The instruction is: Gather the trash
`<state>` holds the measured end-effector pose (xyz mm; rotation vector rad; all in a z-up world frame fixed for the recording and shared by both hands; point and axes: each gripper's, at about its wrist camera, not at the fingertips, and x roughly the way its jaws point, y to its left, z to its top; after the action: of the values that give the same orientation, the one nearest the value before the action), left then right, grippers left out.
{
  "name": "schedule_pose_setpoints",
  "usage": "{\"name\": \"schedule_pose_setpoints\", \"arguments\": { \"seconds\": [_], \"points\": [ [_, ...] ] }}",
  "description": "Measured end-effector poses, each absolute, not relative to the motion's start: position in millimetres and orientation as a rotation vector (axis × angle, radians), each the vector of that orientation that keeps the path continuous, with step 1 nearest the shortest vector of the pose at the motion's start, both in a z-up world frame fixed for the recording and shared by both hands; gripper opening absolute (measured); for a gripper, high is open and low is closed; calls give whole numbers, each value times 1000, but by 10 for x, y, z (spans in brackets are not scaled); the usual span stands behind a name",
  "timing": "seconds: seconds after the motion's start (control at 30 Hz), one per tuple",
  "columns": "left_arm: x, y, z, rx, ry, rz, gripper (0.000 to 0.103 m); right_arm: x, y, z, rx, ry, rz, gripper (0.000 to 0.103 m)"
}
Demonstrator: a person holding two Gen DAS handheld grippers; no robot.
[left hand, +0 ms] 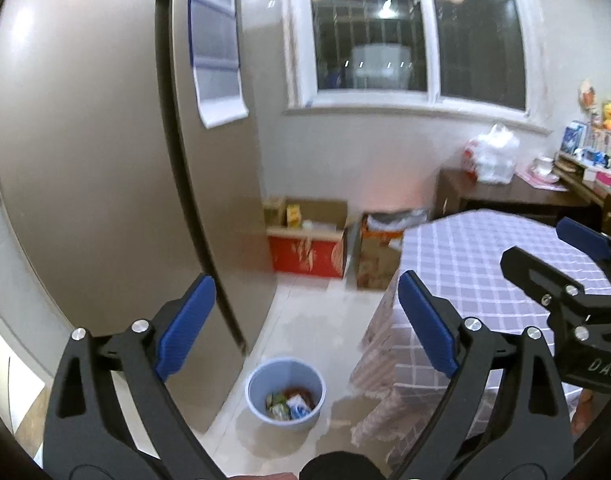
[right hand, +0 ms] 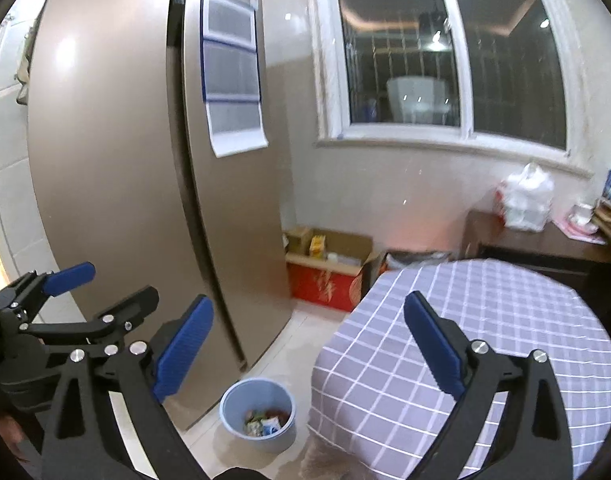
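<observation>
Left gripper (left hand: 305, 328): black plastic frame, two long arms with triangular cut-outs, silver round screws at the pivots, blue ribbed pads (left hand: 187, 326) on the fingertips. Right gripper (right hand: 307, 350): same build, black arms, silver screws, blue ribbed pads (right hand: 433, 346). Seen from the left gripper, just beside it on its right: the right gripper's black body, with white letters "DAS" and small silver screws. Seen from the right gripper, just beside it on its left: the left gripper's black linkage, blue-tipped.
</observation>
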<state>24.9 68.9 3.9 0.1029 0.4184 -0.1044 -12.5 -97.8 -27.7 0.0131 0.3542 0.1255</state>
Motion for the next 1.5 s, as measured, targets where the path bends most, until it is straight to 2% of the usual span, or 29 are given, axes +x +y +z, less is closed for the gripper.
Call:
{"name": "schedule_pose_setpoints", "arguments": {
  "seconds": [0.2, 0.53, 1.5],
  "points": [
    [-137, 573, 321, 97, 302, -99, 93, -539, -1075, -79, -15, 261, 92, 96],
    [-272, 529, 452, 66, 240, -100, 94, -829, -1129, 62, -56, 169, 53, 97],
    [-338, 441, 423, 71, 210, -91, 94, -754, -1086, 81, -50, 168, 73, 97]
  ]
}}
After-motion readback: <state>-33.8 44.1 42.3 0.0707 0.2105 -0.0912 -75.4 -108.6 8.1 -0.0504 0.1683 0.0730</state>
